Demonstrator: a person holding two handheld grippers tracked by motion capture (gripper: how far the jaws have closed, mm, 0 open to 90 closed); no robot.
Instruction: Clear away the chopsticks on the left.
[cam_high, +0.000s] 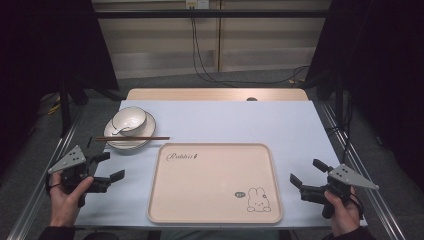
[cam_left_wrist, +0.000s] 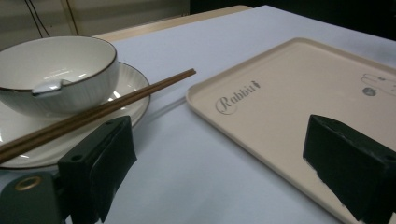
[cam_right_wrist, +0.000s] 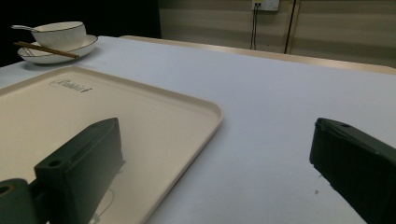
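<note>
Pale table (cam_high: 295, 125); cream rabbit-printed tray (cam_high: 200, 190)

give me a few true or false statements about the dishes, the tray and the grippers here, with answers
1. The bowl sits on the plate. True.
2. The chopsticks lie on the tray. False: they rest across the plate, left of the tray.
3. A spoon is in the bowl. True.
4. The left gripper is shut on the chopsticks. False: its jaws are open and hold nothing.
5. The tray carries food. False: it is bare apart from a printed rabbit and lettering.
6. The right gripper is open, to the right of the tray. True.
</note>
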